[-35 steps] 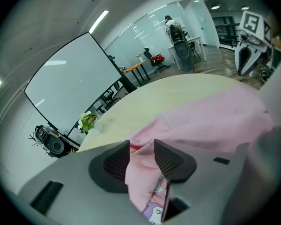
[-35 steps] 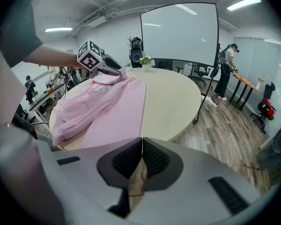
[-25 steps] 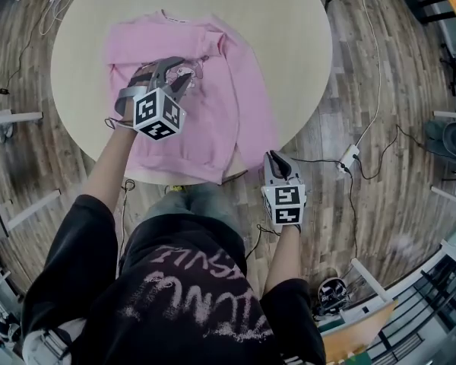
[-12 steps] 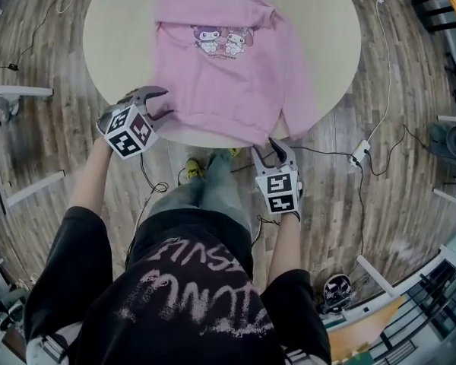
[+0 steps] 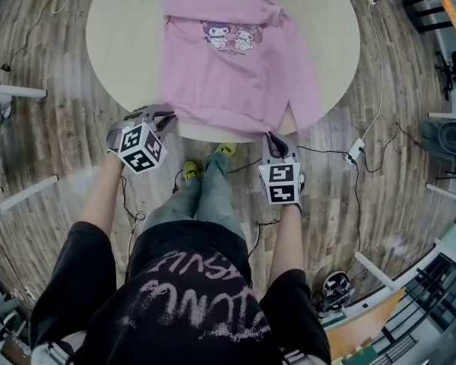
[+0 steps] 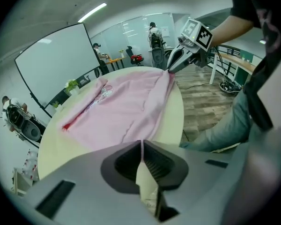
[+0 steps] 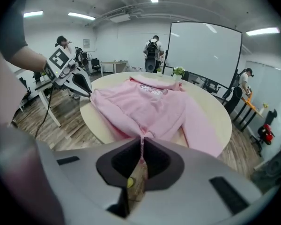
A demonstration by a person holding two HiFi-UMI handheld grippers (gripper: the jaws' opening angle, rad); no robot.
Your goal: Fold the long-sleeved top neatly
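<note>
While the pink long-sleeved top (image 5: 232,59) lies print-up across the round table (image 5: 121,29), hem at the table's near edge, left gripper (image 5: 164,117) and right gripper (image 5: 277,138) each just closed, pinching a hem corner at that edge

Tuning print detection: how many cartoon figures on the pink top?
2, side by side on the chest of the pink top: dark-headed figure on the left, white figure on the right in the head view. Folds may hide others.

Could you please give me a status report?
Both jaws just closed: left gripper and right gripper each pinch a hem corner. Pink top lies front up on round table. Nothing in the way.
</note>
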